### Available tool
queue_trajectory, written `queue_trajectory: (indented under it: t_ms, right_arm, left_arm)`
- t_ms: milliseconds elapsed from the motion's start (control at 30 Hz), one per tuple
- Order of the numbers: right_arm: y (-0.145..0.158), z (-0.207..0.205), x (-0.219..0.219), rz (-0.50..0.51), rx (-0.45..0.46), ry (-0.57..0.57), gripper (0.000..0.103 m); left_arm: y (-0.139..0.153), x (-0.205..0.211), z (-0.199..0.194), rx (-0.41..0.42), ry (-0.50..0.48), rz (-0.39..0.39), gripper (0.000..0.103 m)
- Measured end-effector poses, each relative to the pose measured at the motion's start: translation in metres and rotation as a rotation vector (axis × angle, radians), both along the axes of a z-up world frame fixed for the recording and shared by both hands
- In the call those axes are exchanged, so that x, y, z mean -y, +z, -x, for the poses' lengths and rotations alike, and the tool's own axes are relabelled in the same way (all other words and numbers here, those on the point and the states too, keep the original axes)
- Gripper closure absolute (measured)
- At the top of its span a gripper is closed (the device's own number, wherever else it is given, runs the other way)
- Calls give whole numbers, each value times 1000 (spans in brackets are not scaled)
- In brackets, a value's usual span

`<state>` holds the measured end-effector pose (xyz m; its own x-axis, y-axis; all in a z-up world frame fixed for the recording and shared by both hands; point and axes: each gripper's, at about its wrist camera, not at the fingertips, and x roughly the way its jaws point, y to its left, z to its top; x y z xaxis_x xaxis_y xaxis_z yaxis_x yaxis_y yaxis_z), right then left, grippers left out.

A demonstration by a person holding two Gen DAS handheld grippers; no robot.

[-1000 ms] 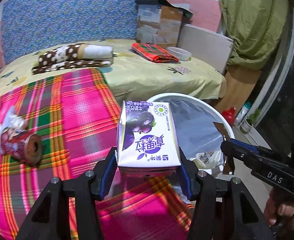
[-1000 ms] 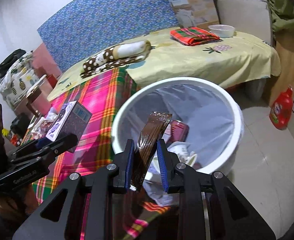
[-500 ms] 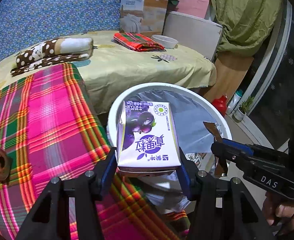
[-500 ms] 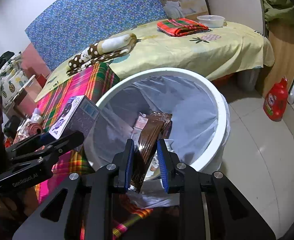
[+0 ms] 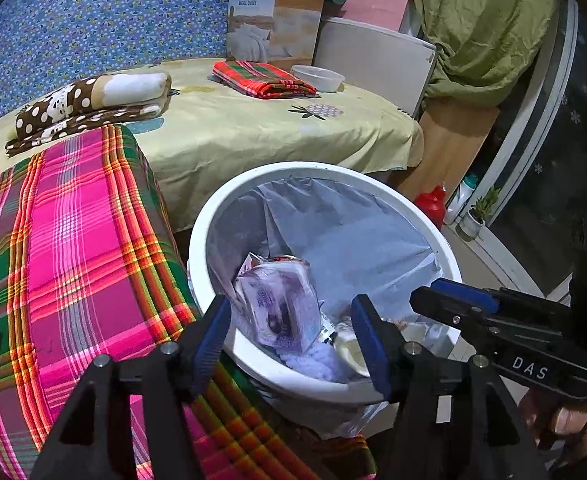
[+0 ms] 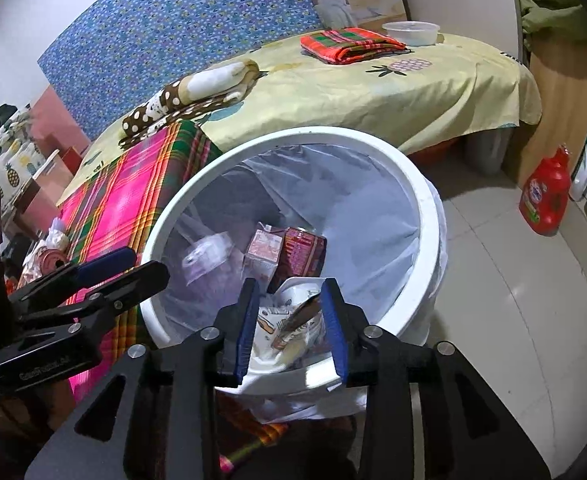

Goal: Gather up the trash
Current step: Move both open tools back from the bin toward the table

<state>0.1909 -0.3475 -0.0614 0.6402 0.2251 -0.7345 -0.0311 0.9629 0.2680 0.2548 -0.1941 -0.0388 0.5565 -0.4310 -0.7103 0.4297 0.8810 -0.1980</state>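
Bed (image 5: 221,132): takes up the far half of both views; a pink plaid blanket (image 5: 73,240) hangs over its near corner, at 9 o'clock from the bin.
Bin (image 5: 213,216): white, lined with a thin bag, set against the bed corner, probably so that trash can go straight in from the bed.
Left tool (image 5: 291,330): released; its jaws have just been opening and stand wide over the bin's near rim, nothing between the pads.
Right tool (image 6: 291,320): released too; its jaws have just been opening, tips over the bin at 6 o'clock.
Carton (image 5: 279,304): purple, blurred, inside the bin near its 7 o'clock wall, apparently falling.
Wrapper (image 6: 301,314): brown strip, lying loose on the pile in the bin between the right tool's jaws.
Can (image 6: 51,260): red, on the blanket with crumpled paper; likely the next trash.
Views: only the right view shows the can's body and the wrapper; the left view shows the carton's print and a hand (image 5: 565,420) holding the right tool.
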Motion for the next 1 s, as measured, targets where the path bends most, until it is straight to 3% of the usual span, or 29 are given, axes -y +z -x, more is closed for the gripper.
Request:
queue_trajectory:
  t_ms: [333, 633, 800, 1000]
  right_arm:
    - [10, 11, -7, -19, 34, 20, 67]
    - [23, 27, -28, -40, 83, 70, 67]
    - [29, 35, -43, -52, 113, 106, 60]
    - [36, 43, -64, -50, 146, 174, 59]
  left_arm:
    - [11, -17, 14, 30, 30, 17, 38]
    - [26, -49, 38, 83, 117, 21, 38]
    - [30, -70, 53, 103, 168, 11, 38]
    - [34, -94, 68, 122, 226, 7, 38]
